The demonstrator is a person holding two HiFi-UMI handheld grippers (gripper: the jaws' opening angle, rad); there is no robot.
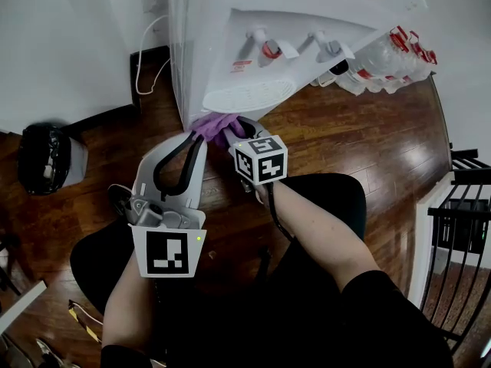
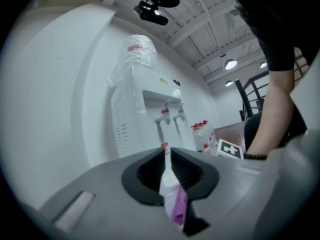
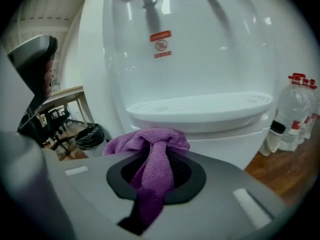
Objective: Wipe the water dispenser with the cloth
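Purple microfibre cloth (image 3: 150,140), bunched and held by the right gripper (image 3: 156,154), whose jaws stand slightly apart, clamped on a thick fold that runs down between them. The bunched end lies just below the rim of the drip tray (image 3: 200,106) of the white water dispenser (image 1: 307,21), close to its lower front panel (contact with the panel cannot be made out). The left gripper (image 2: 166,153), just beside the right one, has its jaws pressed almost fully together, nipping a thin white-and-purple edge of the same cloth. Above the tray: two taps (image 1: 265,48). At the right of the head view, on the wooden floor (image 1: 360,144) beside the dispenser: a cluster of red-capped water bottles (image 1: 387,56).
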